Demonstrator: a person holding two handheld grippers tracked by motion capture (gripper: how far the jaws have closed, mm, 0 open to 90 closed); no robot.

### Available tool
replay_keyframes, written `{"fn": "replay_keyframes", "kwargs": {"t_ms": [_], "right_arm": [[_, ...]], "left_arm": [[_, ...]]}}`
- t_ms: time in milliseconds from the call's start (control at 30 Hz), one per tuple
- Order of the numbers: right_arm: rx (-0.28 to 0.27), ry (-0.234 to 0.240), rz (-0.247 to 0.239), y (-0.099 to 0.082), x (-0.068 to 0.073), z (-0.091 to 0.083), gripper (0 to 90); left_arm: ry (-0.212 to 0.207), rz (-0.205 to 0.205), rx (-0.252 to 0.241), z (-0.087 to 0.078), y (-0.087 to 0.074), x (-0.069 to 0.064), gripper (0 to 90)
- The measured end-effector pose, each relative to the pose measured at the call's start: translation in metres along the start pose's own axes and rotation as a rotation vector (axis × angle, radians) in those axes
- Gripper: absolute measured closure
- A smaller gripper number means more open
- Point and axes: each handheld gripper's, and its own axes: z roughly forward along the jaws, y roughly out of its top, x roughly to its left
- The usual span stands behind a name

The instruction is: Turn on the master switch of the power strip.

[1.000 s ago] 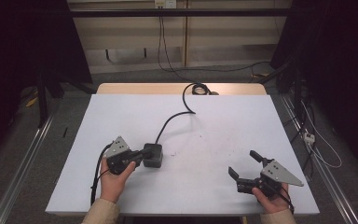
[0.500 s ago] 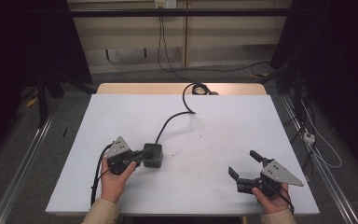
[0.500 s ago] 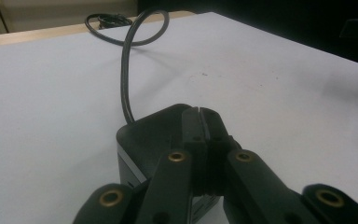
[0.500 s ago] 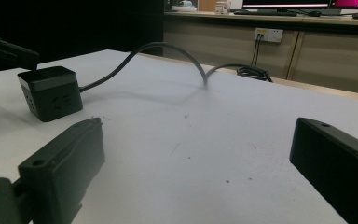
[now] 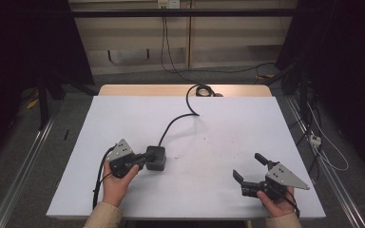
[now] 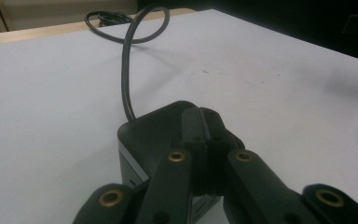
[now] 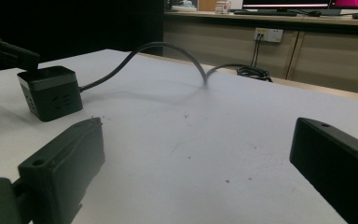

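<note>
Left gripper (image 5: 145,159) is closed up tight, its two jaws pressed flat together, and their tips rest on top of the black power cube (image 5: 155,157). In the left gripper view the jaws (image 6: 200,140) sit over the cube's top with no gap between them, so I do not think they hold the cube; they only touch it or press on it. The cube sits on the white worktop (image 5: 228,123), near the front edge and toward the left side. Its black cord (image 5: 178,118) runs away to the far edge, makes one loop up off the worktop, and ends in a small coil at the back.

My right gripper (image 5: 249,168) is wide open with nothing in it. It is near the front right corner, well apart from the cube. In the right gripper view the cube (image 7: 51,93) is far off to the left, with the cord (image 7: 168,51) arching behind it.

What could go wrong? If I push with the closed jaws, the cube may slide or tip, because nothing holds it from the sides. The cord is stiff and springy, so I think it could tug the cube back or twist it around. If I drag the cube toward the front edge, it might fall off. The loop could also catch a jaw if I reach over it.
</note>
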Motion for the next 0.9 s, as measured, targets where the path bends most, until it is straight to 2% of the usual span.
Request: {"fn": "replay_keyframes", "kwargs": {"t_ms": [900], "right_arm": [[0.003,-0.001,-0.003,0.0,0.0004,0.0,2.8]], "left_arm": [[0.001,-0.002,0.001,0.0008,-0.0011,-0.0003,90.0]]}}
